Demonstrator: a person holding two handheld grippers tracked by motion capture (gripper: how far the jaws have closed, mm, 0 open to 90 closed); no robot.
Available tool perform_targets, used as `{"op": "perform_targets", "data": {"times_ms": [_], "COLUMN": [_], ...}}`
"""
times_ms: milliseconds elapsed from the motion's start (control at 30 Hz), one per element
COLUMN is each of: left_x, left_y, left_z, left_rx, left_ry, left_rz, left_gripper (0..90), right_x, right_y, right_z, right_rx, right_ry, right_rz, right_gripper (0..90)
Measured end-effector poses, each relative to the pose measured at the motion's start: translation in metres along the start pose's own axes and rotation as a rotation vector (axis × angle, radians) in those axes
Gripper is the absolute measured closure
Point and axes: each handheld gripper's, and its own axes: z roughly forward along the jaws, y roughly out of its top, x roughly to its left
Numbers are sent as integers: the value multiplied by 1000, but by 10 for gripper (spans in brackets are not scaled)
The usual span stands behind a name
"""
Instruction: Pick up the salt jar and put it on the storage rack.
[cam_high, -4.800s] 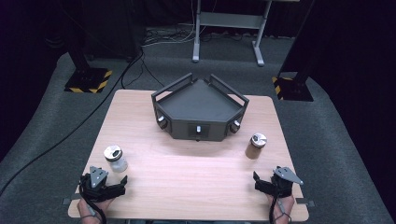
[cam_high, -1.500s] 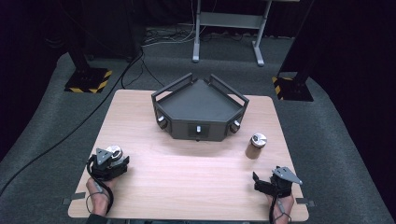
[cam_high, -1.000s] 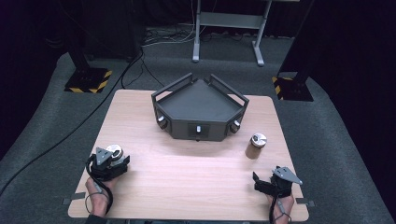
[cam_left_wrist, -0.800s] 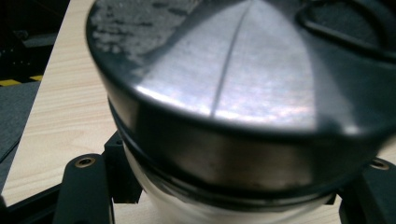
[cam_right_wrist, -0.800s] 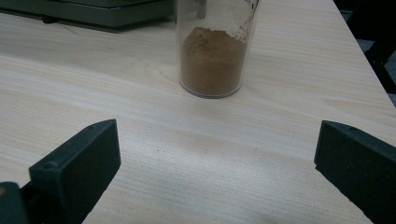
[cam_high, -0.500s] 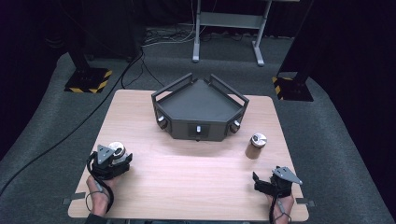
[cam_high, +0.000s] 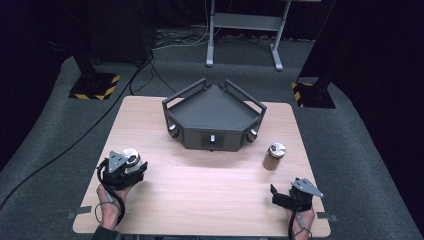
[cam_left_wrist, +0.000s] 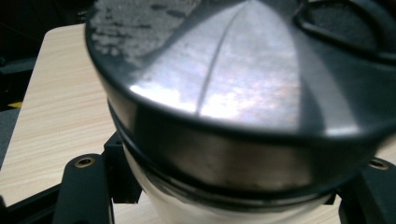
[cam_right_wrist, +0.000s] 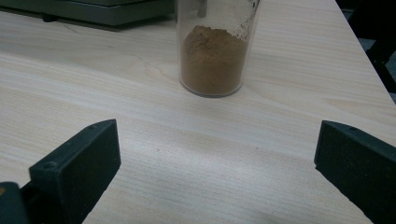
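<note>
Presently no readable label on either jar. Left gripper (cam_high: 131, 169), lower left: jaws clamped on white-bodied shaker jar (cam_left_wrist: 243, 116). Right gripper (cam_high: 280, 196), lower right: jaws wide apart, holding nothing, brown-powder jar (cam_right_wrist: 215, 51) beyond.

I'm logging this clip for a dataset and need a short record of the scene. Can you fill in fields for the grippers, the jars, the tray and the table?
left gripper: shut on the white jar, gripping below its metal lid
right gripper: open, nothing between the jaws, near the table's front right corner
brown jar: upright on the table, metal cap, brown powder inside, apart from the right gripper
black tray: angular, at the far middle of the table, looks empty
table: light wood
</note>
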Motion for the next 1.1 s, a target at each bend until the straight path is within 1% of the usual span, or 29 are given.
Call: {"op": "perform_targets", "data": {"times_ms": [300, 733, 1100], "left_x": [-3, -8, -9], "left_y": [8, 21, 29], "left_z": [6, 13, 19], "left_rx": [6, 15, 15], "left_ry": [-20, -35, -55], "left_rz": [21, 50, 59], "left_gripper": [312, 313, 313], "right_x": [0, -1, 0], "right_y": [0, 0, 1], "right_z": [0, 0, 1], "right_rx": [2, 2, 5], "right_ry": [0, 3, 4], "right_rz": [0, 0, -3], "right_gripper": [0, 0, 0]}}
